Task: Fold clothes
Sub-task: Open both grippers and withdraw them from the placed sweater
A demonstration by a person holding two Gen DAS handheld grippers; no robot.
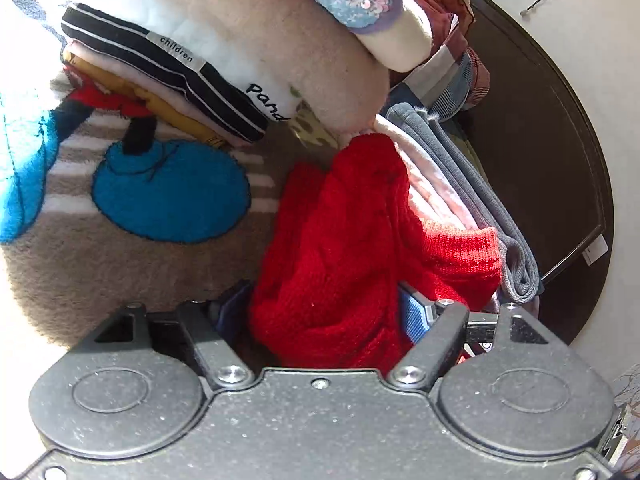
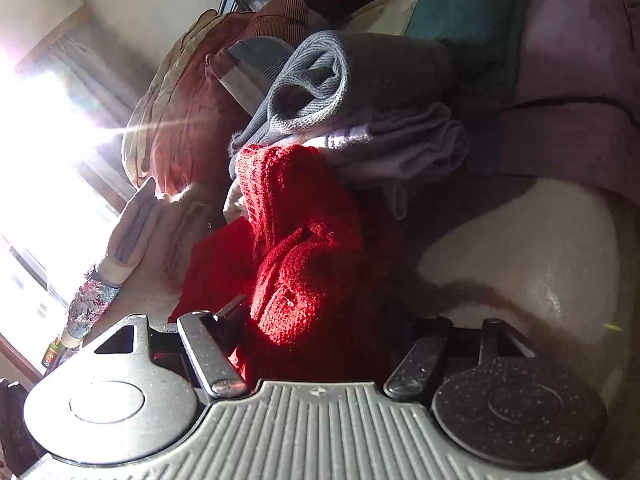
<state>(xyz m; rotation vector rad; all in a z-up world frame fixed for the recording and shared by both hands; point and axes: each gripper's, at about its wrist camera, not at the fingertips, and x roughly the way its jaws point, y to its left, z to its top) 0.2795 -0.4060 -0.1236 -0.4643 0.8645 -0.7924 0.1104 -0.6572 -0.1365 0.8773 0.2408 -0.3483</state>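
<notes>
Left wrist view: my left gripper [image 1: 320, 312] straddles the bunched red knit sweater [image 1: 352, 248]; whether it pinches, I can't tell. Same for my right gripper [image 2: 316, 340]. Beyond, the grey folded garment [image 1: 472, 200] touches it; pulling could topple that stack.

Open stretch of cartoon-print blanket [image 1: 120, 216] left of red knit sweater [image 1: 340, 240]. Striped folded stack [image 1: 168, 76] and cream fleece bundle [image 1: 304, 60] wall off far side. Grey and pink folded garments [image 1: 472, 200] crowd sweater's right, dark headboard [image 1: 540, 140] behind.
</notes>
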